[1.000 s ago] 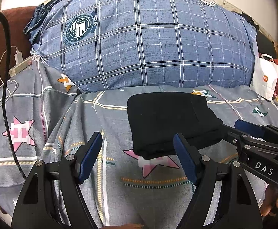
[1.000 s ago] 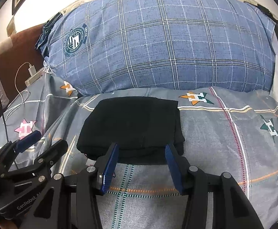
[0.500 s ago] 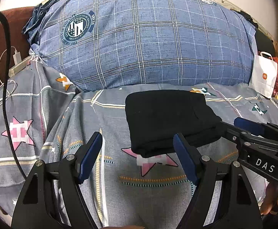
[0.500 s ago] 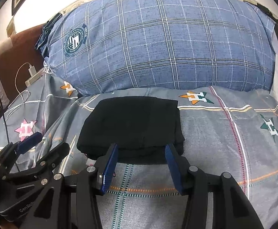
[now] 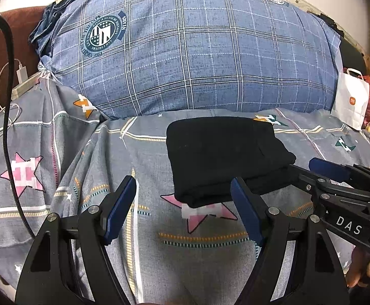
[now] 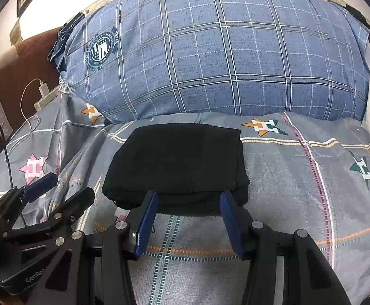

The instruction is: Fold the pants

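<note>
A pair of black pants [image 6: 177,162] lies folded into a compact rectangle on a bed, and the relation that matters is how it sits to each hand-held gripper. From the right hand-held gripper [image 6: 187,203] the bundle lies straight ahead at twelve o'clock, its near edge just beyond the blue fingertips, which stand moderately apart with nothing pinched between them; whether they touch the cloth cannot be told. From the left hand-held gripper [image 5: 183,198] the bundle sits toward one o'clock, its near corner showing between the widely parted fingers, which grip nothing. The right one is judged the nearer of the two. The bundle's longer side appears to run from nine to three o'clock across the right view, though the fisheye lens makes this uncertain. The fold looks finished or nearly so, with layered edges showing at the near side. The surface is a soft grey bedsheet [image 6: 299,190] printed with stars and stripes, slightly rumpled. At twelve o'clock behind the pants rests a large blue plaid pillow [image 6: 210,50]. A white paper bag [image 5: 350,101] stands at two o'clock, and a charger cable [image 5: 9,96] trails at ten o'clock.
</note>
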